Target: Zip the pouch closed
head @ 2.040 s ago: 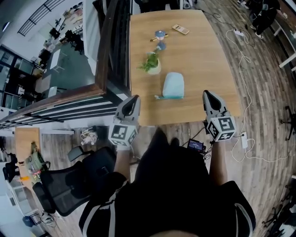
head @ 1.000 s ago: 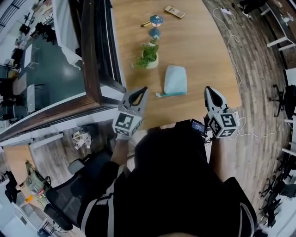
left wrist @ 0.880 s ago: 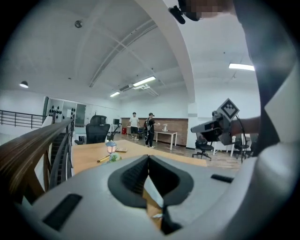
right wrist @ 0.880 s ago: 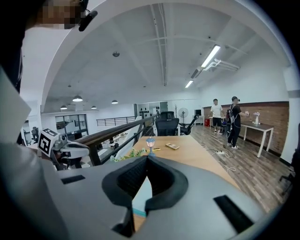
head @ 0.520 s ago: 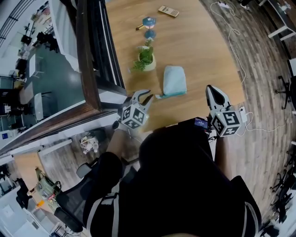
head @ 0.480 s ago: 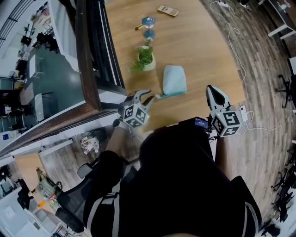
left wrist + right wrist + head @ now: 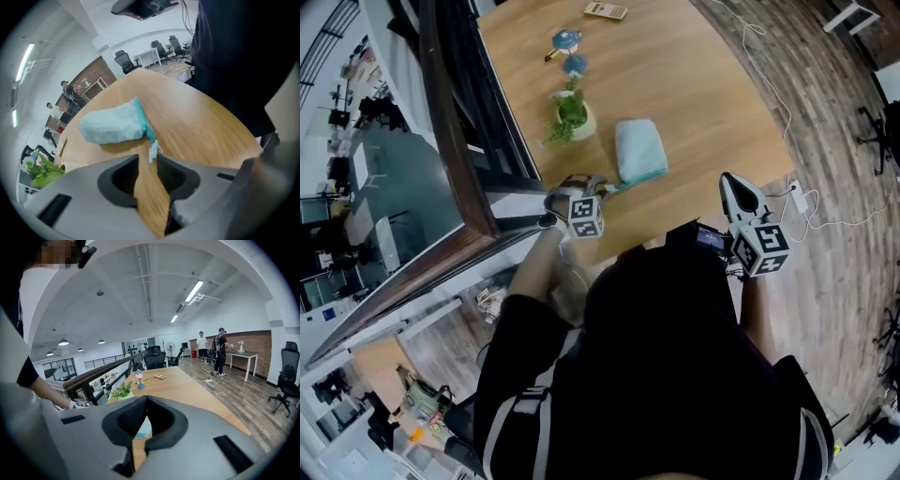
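A light blue pouch lies on the wooden table near its front edge, teal zip edge towards me. In the left gripper view the pouch lies just ahead, and its pale pull tab sits at the mouth of the jaws. My left gripper points steeply down by the pouch's near left corner. Its jaws are opening, with only bare table between them. My right gripper hovers at the table's front right, apart from the pouch, shut and empty.
A small potted plant stands just behind the pouch to the left. Further back are two blue lamp-like figures and a remote. A dark railing runs along the table's left side. A power strip and cable lie on the floor at the right.
My left gripper dropped, rolled over and came in to the pouch's near left corner, and its jaws went from shut to open. The right gripper shifted only slightly.
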The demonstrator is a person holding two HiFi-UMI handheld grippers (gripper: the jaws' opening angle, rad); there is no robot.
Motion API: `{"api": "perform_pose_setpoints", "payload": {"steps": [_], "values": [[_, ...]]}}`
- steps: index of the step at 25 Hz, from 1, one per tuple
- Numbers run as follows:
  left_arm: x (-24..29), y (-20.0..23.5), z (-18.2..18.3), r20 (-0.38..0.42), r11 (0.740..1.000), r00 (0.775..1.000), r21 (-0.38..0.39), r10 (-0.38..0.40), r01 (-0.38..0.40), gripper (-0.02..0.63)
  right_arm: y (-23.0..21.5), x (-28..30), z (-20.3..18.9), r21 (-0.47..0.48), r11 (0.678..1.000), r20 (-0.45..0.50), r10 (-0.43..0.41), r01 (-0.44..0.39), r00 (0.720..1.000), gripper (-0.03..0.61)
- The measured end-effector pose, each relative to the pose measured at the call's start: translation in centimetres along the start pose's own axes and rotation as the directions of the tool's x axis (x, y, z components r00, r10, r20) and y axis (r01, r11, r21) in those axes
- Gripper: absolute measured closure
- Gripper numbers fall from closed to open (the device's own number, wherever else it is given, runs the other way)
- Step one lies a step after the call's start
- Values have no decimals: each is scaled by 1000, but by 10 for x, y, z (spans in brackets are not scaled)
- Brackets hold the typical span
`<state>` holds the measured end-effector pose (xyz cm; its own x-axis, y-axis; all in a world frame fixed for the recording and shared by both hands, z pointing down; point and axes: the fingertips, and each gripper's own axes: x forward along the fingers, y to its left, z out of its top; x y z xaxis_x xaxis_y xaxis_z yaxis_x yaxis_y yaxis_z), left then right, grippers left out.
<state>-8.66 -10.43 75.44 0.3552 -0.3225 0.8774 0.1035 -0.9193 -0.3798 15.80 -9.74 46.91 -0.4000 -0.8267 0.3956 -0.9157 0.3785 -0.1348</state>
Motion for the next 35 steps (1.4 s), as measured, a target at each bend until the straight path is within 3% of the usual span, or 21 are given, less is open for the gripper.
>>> {"api": "perform_pose_setpoints", "payload": {"steps": [3,7,11,14,17,19,20,22,24,25,27,30,32,35], "values": [[5,-1,0,-15,999,1000,33,-3,3,500,-1,-2,-1,4,1000,-1,-8,8,1000,566],[4,-2,4,0,1000,1000,-13,-18,18,525,-1,0,2,-5,1000,1,-1,1,1000,566],[4,-4,7,9,998,999,-55,-38,39,606,3,6,6,-18,1000,3,14,-14,1000,566],[-6,-4,15,59,987,996,-147,-61,70,611,6,8,9,-26,999,4,25,-25,1000,566],[-36,9,34,192,937,981,-335,-40,104,611,10,11,11,-25,999,9,41,-41,999,566],[-67,26,54,315,871,949,-471,19,139,611,16,13,12,-24,997,19,68,-67,998,566],[-87,36,66,381,832,923,-529,57,168,611,21,14,14,-30,995,27,93,-92,995,566],[-130,57,90,496,757,858,-610,134,234,611,37,17,19,-51,986,44,161,-159,986,566],[-172,74,109,572,712,794,-645,208,278,611,56,20,26,-75,971,61,232,-228,971,566],[-190,80,117,596,707,766,-648,242,282,611,66,22,30,-83,962,71,267,-261,961,565],[-221,87,128,626,724,723,-639,293,259,611,88,24,39,-101,939,96,338,-329,936,565],[-257,91,140,646,752,682,-623,343,212,611,121,22,53,-126,893,121,446,-432,887,554],[-274,93,145,655,759,662,-621,365,195,611,142,18,62,-114,850,139,527,-515,839,413],[-294,96,151,654,725,642,-654,399,215,611,164,8,72,-140,801,151,598,-582,787,394]]}}
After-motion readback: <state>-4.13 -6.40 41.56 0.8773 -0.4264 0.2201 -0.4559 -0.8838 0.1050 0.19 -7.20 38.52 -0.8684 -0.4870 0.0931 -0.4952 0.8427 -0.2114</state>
